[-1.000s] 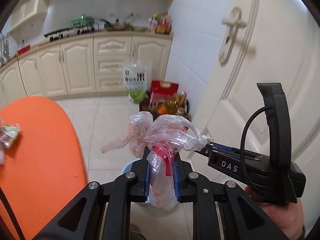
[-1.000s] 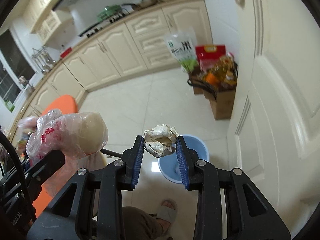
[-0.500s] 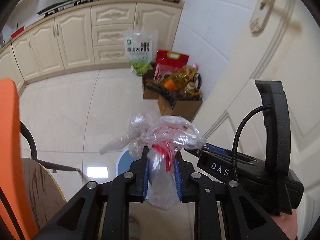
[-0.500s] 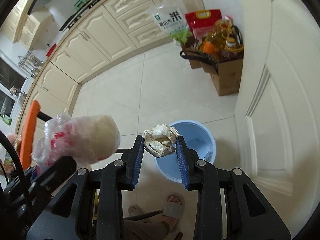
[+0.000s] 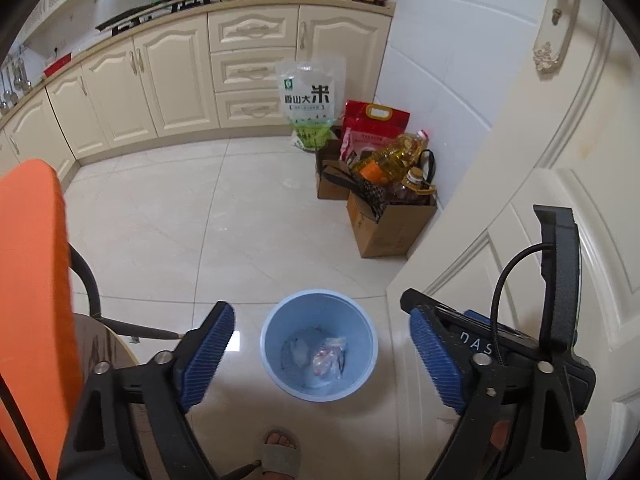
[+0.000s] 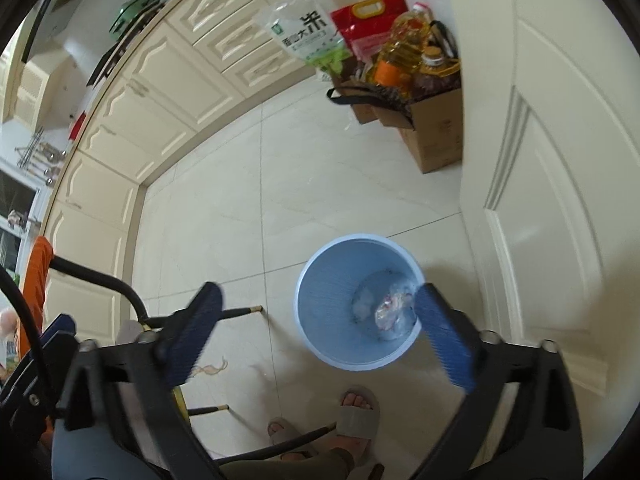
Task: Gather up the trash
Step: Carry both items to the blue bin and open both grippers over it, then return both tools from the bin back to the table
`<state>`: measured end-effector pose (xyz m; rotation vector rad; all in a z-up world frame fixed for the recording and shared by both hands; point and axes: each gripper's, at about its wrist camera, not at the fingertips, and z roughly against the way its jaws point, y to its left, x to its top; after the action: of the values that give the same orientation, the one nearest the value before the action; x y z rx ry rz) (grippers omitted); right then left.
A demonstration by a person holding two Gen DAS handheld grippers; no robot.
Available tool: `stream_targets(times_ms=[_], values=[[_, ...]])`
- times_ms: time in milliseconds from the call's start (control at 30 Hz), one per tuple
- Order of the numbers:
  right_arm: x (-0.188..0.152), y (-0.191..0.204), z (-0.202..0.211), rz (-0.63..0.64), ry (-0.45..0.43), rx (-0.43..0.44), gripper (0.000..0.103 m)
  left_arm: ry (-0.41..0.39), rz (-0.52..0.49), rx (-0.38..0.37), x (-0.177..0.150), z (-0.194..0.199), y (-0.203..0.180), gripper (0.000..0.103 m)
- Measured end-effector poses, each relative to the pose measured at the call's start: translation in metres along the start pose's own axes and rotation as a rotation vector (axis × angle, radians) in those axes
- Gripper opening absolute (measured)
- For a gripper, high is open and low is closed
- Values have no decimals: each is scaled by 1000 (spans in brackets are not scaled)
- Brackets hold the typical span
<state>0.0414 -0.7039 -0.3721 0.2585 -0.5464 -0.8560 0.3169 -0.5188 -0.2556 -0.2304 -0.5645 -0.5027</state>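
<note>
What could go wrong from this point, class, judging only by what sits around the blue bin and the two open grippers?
1. The blue bin stands loose on smooth tile by the person's sandalled foot; a nudge might tip it and spill the plastic bag.
2. The left gripper and right gripper hang close together, so turning away they could knock each other or the chair leg.

The floor (image 5: 224,216) is laid in glossy, smooth pale tile. The bin (image 5: 362,356) is of matt blue plastic, finely ribbed inside; clear, crinkled plastic film (image 5: 330,360) is seen at its bottom. Ribbed blue pads (image 5: 206,354) — rubbery in look — are fitted to the matt black plastic of the left hand-held gripper (image 5: 320,354), with metal screw heads noted. Brown cardboard boxes (image 5: 386,226) and satin-painted cream cabinets (image 5: 168,80) are recorded.
</note>
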Motion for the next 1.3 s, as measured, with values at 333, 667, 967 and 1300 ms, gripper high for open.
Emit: stream_targets(times_ms=[333,667,967,1300], values=[[-14,23,61,13,-69,-13,103,-116,-27,-21,-31,86,-1,102],[-44,119,159,164,-228,19,103,-278,15,32,-103,213,58,102],[-98,225,228,337,-348,56,103,-405,104,136,-188,310,109,102],[-188,342,283,564,-461,102,103,-524,254,284,-295,426,163,102]])
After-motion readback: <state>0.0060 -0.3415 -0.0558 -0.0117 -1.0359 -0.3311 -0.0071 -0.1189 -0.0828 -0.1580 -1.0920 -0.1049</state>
